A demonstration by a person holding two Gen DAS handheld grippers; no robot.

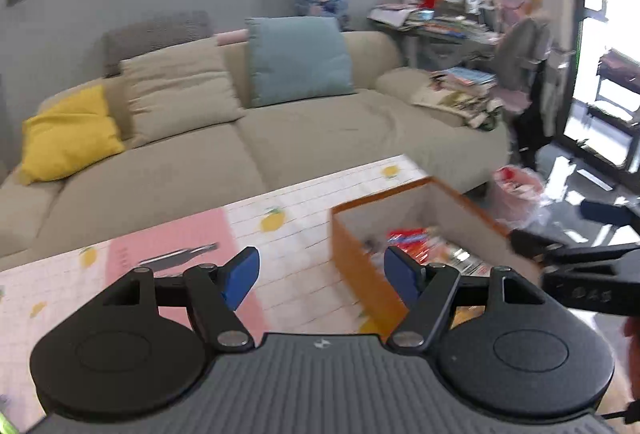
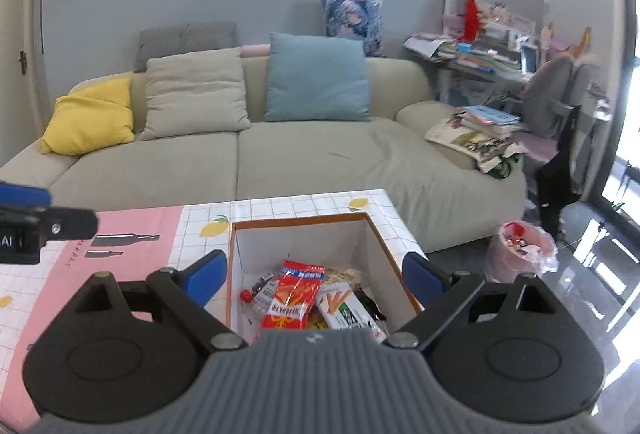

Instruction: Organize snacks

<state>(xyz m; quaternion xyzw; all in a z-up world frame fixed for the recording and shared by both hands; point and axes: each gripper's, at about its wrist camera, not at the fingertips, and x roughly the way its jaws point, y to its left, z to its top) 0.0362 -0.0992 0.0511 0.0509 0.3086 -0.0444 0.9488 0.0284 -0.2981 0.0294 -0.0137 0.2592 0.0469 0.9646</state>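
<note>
An orange cardboard box [image 2: 300,222] with white inner walls stands on the table's right end. It holds a red snack packet [image 2: 294,294], a white-and-green biscuit-stick box [image 2: 344,308], a small red-capped bottle [image 2: 256,294] and other packets. My right gripper [image 2: 316,276] is open above the box's near side, nothing between its blue pads. In the left wrist view the box [image 1: 360,266] sits to the right, blurred. My left gripper [image 1: 322,274] is open and empty over the tablecloth beside the box's left wall. Each gripper shows at the edge of the other's view: right gripper [image 1: 580,266], left gripper [image 2: 28,222].
The table [image 2: 140,218] wears a pink-and-white cloth with lemon and bottle prints. Behind it runs a beige sofa [image 2: 320,153] with yellow, beige and blue cushions. A pink-bagged waste bin [image 2: 524,250] stands on the glossy floor at right, near a cluttered desk and grey chair [image 2: 552,101].
</note>
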